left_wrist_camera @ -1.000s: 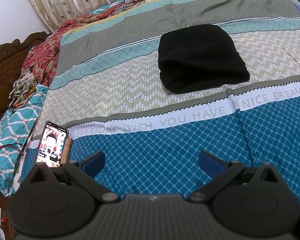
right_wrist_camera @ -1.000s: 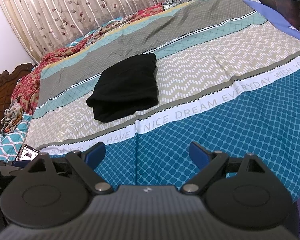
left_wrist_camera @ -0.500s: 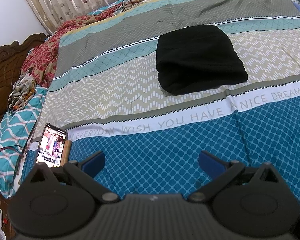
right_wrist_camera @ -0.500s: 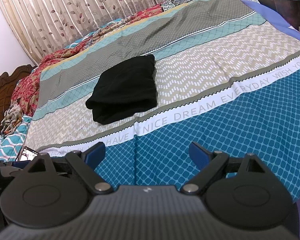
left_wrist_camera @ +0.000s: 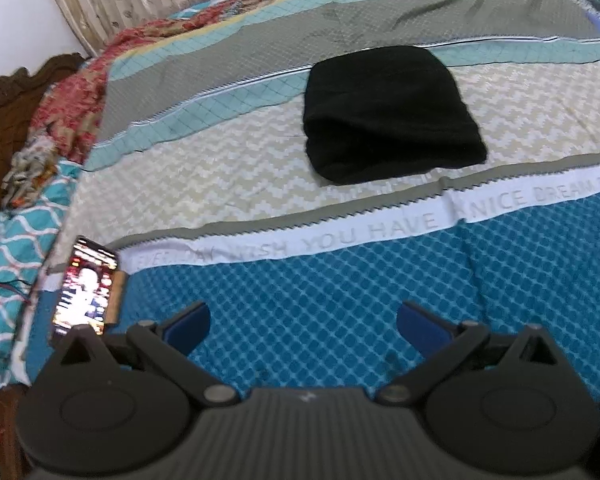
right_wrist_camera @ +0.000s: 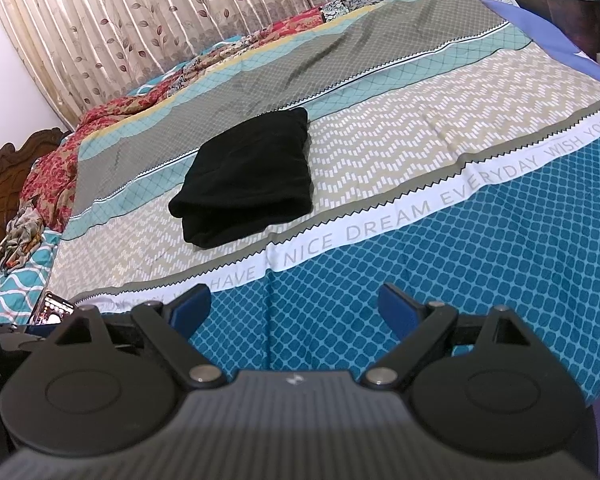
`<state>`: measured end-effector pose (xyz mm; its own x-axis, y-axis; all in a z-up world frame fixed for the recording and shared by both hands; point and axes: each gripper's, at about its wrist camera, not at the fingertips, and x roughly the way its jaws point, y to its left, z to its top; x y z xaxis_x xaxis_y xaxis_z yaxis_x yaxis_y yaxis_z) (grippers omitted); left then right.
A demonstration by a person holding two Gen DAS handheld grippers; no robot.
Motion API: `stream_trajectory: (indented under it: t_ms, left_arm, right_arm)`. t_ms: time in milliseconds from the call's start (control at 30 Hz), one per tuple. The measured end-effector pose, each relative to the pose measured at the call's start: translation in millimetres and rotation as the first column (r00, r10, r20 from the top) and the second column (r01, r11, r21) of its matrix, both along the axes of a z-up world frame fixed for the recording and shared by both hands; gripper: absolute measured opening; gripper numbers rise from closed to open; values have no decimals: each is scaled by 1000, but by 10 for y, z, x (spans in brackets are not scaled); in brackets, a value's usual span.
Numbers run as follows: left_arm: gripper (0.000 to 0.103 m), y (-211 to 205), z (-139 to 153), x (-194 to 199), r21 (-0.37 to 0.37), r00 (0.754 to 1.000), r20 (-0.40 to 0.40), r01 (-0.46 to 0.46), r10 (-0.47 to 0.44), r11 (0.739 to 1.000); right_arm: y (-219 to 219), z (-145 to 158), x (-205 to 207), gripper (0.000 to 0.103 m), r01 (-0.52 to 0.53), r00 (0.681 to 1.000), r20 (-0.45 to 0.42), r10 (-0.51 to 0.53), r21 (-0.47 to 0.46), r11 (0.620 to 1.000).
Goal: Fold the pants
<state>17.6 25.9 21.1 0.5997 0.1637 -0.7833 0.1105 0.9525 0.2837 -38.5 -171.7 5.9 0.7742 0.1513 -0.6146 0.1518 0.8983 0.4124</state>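
Left wrist view: the left gripper hangs over the blue diamond-patterned band of the bedspread, its two blue-padded fingers spread wide apart with nothing between them. The pants lie farther up the bed as a compact black folded bundle, resting on the beige zigzag band with their far edge reaching the teal stripe. They are well apart from the gripper. A white lettered stripe crosses the bedspread between the gripper and the pants. A phone with a lit screen lies at the left edge of the bed, near the left finger. This view is somewhat blurred.

Right wrist view: the right gripper also sits above the blue band of the bedspread, jaws wide and empty, blue fingers clear of any cloth. The pants appear left of centre, folded in layers, the stacked edges visible at the near left corner. They are well apart from this gripper too. The phone shows partly at the lower left. A leaf-patterned curtain hangs behind the bed, and a carved wooden headboard stands at the left.
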Motion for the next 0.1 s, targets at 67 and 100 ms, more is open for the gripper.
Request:
stream_trajectory:
  t_ms: [67, 100]
  left_arm:
    - [103, 23, 12, -1, -62, 1000, -17, 14, -15, 998]
    - [103, 36, 20, -5, -86, 1000, -22, 17, -19, 996]
  right_arm:
    - [14, 9, 2, 92, -2, 1000, 4, 2, -6, 1000]
    - [40, 12, -5, 92, -2, 1000, 8, 3, -9, 1000]
